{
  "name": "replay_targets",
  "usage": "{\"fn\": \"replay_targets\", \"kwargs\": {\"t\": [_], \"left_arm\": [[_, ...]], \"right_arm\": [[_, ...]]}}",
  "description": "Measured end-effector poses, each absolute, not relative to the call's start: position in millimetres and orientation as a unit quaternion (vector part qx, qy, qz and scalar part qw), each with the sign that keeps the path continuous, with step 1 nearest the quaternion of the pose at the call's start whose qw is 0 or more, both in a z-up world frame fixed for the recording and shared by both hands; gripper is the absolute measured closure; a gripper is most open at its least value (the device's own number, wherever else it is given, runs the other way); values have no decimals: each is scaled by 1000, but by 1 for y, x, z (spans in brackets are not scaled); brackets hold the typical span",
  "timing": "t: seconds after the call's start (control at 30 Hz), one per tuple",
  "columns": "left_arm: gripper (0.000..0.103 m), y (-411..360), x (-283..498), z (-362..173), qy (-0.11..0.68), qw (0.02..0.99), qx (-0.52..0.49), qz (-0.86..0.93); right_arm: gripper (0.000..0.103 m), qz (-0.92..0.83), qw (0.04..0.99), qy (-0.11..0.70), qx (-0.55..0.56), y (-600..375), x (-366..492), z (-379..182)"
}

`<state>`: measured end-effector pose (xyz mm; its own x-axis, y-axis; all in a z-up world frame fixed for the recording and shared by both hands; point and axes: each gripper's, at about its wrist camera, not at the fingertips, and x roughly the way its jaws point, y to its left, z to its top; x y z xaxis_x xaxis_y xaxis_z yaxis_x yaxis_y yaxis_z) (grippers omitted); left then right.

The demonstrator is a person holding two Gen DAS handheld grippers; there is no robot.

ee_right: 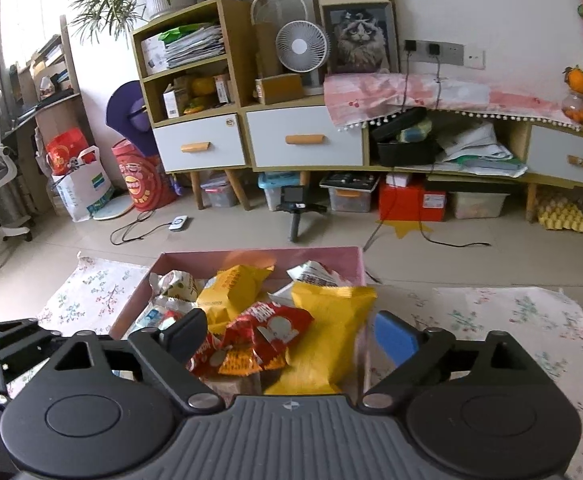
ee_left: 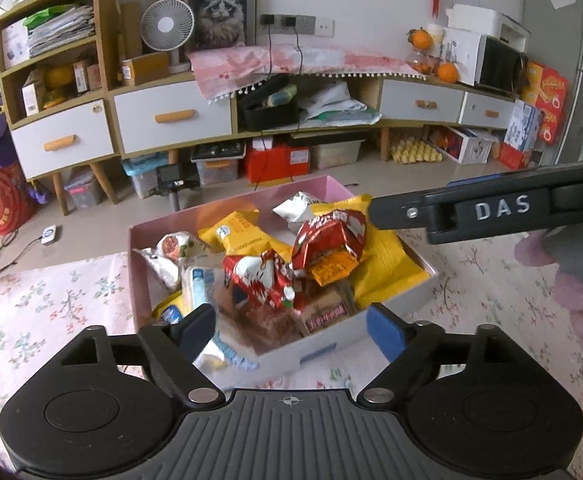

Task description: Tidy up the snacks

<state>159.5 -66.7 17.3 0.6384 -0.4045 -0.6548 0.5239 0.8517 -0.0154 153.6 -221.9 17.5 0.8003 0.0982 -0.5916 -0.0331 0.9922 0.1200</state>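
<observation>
The pink rectangular cardboard box (ee_left: pixel 395 322) sits on the floral-clothed surface (ee_left: pixel 59 304), heaped with snacks: crinkled red foil packets (ee_left: pixel 323 240) lie on top of a large yellow bag (ee_right: pixel 331 340), likely dropped in loosely. The left claw (ee_left: pixel 291 328) hovers over the box's near edge, jaws apart and empty; the right claw (ee_right: pixel 287 340) likewise stands apart, gripping nothing.

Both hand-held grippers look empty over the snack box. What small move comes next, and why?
Probably lift both clear. The left hand-held gripper and right hand-held gripper stand open and empty; the pink box already holds the snack packets, and the floral cloth shows no loose ones.
</observation>
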Motion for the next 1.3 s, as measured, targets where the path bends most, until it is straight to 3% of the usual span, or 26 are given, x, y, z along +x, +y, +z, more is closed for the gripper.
{"fn": "replay_targets", "kwargs": {"t": [0.37, 0.93, 1.3], "left_arm": [[6, -48, 114, 35, 347, 909, 91, -213], [2, -19, 62, 31, 418, 900, 65, -104], [0, -13, 58, 27, 411, 906, 67, -77]], "right_arm": [[22, 2, 945, 324, 44, -218, 106, 25], [17, -52, 923, 379, 37, -184, 42, 21], [17, -46, 924, 378, 20, -160, 34, 18]]}}
